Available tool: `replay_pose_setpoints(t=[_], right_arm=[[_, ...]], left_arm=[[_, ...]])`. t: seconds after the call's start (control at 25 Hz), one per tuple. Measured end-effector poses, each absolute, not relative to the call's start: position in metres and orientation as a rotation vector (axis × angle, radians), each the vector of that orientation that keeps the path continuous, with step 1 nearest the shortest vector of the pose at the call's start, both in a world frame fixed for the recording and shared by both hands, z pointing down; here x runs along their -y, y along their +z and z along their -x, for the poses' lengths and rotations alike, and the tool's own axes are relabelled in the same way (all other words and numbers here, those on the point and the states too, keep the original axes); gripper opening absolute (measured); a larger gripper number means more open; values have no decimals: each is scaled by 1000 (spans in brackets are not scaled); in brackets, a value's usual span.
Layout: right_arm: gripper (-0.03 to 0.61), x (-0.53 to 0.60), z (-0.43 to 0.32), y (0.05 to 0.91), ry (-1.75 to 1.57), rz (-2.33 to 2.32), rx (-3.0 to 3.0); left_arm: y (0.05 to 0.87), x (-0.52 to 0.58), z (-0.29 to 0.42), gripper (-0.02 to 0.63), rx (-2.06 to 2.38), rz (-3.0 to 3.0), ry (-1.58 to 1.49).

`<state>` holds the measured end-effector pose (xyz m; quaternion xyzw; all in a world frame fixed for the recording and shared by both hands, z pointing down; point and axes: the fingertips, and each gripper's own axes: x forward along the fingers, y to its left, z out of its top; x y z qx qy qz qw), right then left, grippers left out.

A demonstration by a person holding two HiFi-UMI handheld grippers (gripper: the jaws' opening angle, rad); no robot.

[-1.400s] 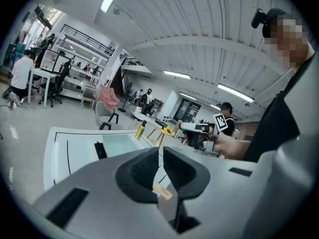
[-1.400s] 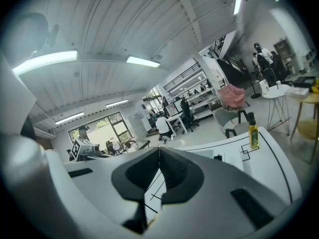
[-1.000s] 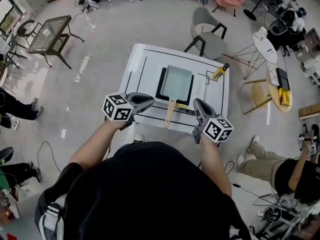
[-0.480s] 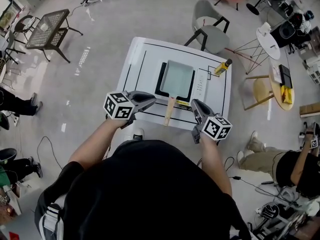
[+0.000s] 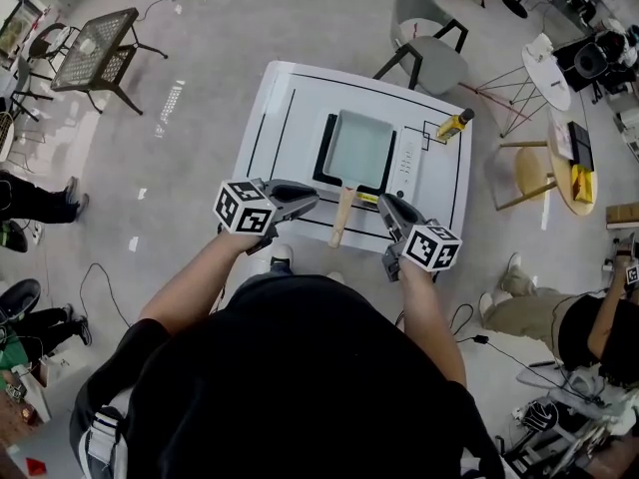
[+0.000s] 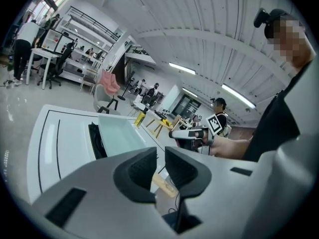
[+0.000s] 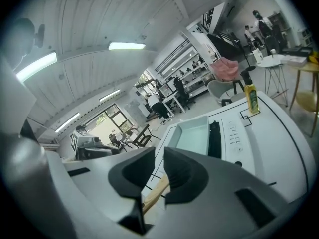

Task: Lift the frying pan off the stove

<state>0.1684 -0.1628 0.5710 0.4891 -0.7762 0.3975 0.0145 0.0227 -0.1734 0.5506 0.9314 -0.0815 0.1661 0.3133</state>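
The yellow bottle's point(image 5: 454, 125) label is showing too small to read. The frying pan point(image 5: 359, 148) is sitting on the black stove point(image 5: 320, 158) at the centre of the white table point(image 5: 270, 118). Its long axis is running up and down the frame, with the wooden handle point(image 5: 341, 218) pointing toward the lower edge. The left gripper point(image 5: 312, 200) and right gripper point(image 5: 384, 206) are hovering either side of that handle. Their jaws have just been opening to a narrow gap and are clasping nothing.
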Motion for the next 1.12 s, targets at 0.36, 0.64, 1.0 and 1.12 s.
replay_pose_setpoints(t=[0.36,0.64,1.0,1.12], right_arm=[[78,166,-154,604,1351,-1442,2381],[94,171,-152,619,1429,-1411,2361],[154,170,-139,644,1575,-1329,2343],[181,170,-135,650,1622,-1298,2332]], left_arm=[[574,171,-35,103,157,-2387,459],[591,165,-46,129,111,-2331,481],[620,153,-56,172,71,-2244,501],[631,149,-58,186,64,-2218,511]])
